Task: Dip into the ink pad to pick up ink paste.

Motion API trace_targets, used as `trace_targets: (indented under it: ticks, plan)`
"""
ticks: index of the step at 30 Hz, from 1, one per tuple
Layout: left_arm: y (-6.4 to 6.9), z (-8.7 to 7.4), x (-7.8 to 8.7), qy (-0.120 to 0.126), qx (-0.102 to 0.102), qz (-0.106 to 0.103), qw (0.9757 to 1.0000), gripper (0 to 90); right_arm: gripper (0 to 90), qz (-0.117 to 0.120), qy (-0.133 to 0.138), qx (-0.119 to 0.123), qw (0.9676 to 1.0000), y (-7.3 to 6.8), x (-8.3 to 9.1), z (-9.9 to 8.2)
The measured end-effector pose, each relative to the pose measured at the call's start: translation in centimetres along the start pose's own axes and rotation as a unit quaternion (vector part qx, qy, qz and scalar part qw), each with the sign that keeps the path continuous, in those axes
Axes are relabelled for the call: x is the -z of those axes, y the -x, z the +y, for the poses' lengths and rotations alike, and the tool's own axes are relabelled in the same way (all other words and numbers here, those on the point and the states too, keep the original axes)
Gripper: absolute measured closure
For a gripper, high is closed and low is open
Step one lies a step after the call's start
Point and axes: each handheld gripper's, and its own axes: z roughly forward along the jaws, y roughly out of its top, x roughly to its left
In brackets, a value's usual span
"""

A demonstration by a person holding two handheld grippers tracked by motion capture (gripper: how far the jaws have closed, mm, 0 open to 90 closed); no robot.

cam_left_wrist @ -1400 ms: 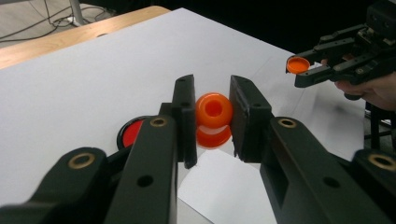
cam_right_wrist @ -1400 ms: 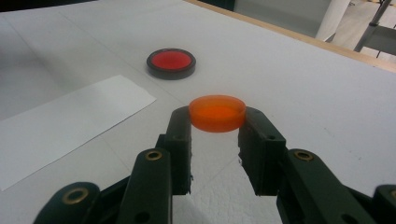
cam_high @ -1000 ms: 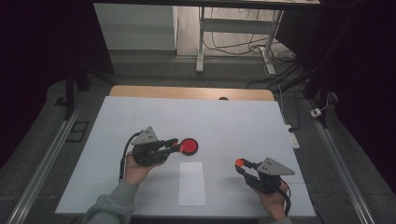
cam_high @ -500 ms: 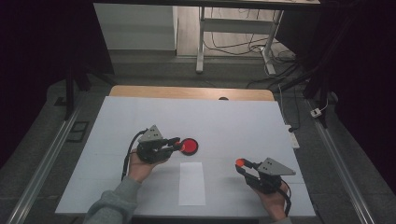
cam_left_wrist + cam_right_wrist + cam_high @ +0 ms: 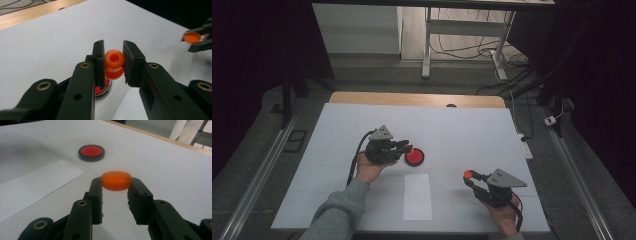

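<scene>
Grippers both have something pinched. The left gripper (image 5: 113, 63) is clamped on a small orange spool (image 5: 114, 63) — held just above the red disc in its black ring (image 5: 414, 156), which sits around the middle of the desk (image 5: 472, 130). The right gripper (image 5: 116, 185) is closed on an orange cap (image 5: 116, 180), down near the front right corner. White paper sheet (image 5: 417, 197) lies flat between the two hands — close to the front edge.

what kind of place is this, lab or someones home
Most likely a lab or recording workspace: a white-covered table on a bare floor with loose cables, a metal frame, and dark surroundings.
</scene>
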Motion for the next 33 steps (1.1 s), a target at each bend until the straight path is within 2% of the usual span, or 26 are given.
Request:
trace_targets:
  ticks: [7, 14, 33]
  plan:
    - [-0.7, 0.3, -1.3, -0.009, -0.003, 0.012, 0.9999, 72.4, 65.4, 0.000, 0.000, 0.001, 1.0000, -0.1, 0.0, 0.0]
    - [-0.8, 0.3, -1.9, -0.009, 0.000, 0.013, 0.9999, 72.3, 65.4, -0.001, 0.001, 0.001, 1.0000, -0.1, 0.0, 0.0]
    - [-1.1, -0.9, -4.8, -0.060, -0.002, 0.017, 0.9980, 72.3, 65.4, -0.007, 0.003, 0.001, 1.0000, -0.1, 0.1, 0.0]
